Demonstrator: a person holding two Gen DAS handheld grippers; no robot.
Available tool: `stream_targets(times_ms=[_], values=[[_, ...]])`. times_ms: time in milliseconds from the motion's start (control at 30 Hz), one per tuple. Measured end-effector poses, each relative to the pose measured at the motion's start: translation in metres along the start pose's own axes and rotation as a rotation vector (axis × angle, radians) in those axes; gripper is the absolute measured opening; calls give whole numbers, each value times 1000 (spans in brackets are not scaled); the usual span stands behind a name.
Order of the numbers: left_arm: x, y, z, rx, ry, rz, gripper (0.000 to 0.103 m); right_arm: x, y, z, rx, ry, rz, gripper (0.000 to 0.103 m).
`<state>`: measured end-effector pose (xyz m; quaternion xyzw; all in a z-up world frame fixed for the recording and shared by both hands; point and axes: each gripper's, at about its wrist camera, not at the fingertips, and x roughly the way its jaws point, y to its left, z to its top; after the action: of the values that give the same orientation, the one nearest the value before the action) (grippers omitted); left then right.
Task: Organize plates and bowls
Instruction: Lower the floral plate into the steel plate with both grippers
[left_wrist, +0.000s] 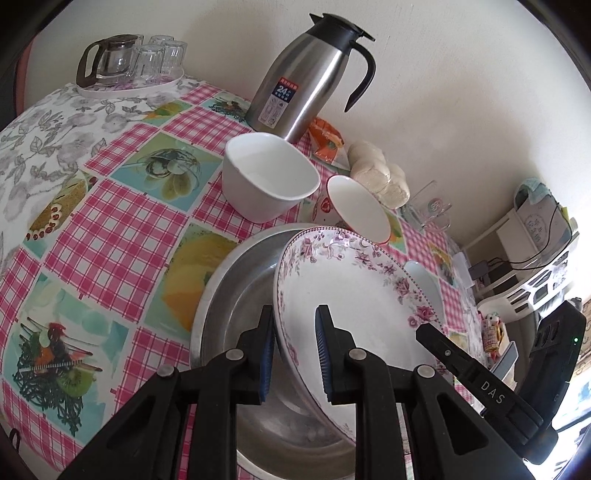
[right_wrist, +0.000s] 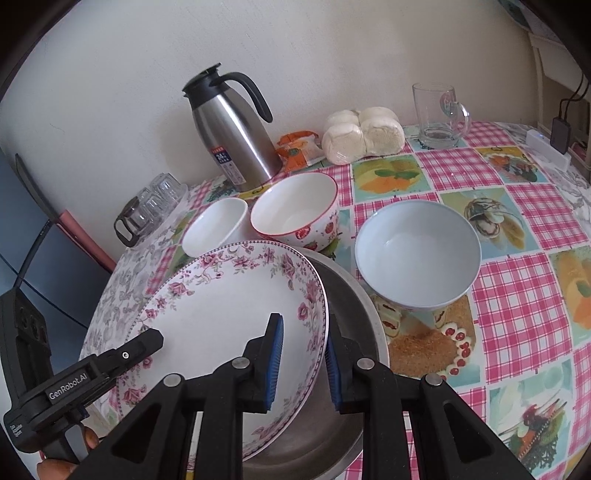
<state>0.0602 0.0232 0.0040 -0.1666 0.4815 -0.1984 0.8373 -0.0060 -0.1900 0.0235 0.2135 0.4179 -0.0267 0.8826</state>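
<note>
- While both of my grippers hold the floral plate (left_wrist: 354, 295) by opposite sides of its rim, I judge the step in hand is to set this plate into the metal basin (left_wrist: 236, 295) that lies under it.
- My left gripper (left_wrist: 295, 354) is closed on the plate's left rim, the blue pads pressing on both faces; my right gripper (right_wrist: 304, 365) pinches the right rim in the same way.
- The plate is tilted and hangs over the basin, which stands near the front edge of the table (left_wrist: 110, 206) — whether its low side already touches the metal I cannot tell.
- Toward the wall edge wait the white bowl (left_wrist: 269, 177) and the red-rimmed bowl (right_wrist: 295, 210); the pale blue bowl (right_wrist: 417, 254) stands just beside the basin.
- Next move, I think: lower both hands together and level the plate — then release only when it rests flat, because an uneven release may let it slide and knock the basin.
</note>
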Motion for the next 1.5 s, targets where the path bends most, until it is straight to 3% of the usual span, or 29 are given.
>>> stream_targets(times_ms=[567,1200,1500], values=[[30,11,-10,-22,103,79,22,32,-8,-13,-33,75,-44,23],[30,7,-13,11,134,156,25,37,-2,-17,-112,106,-94,23],[28,8,-14,-9,151,154,25,36,5,-20,-156,120,-116,26]])
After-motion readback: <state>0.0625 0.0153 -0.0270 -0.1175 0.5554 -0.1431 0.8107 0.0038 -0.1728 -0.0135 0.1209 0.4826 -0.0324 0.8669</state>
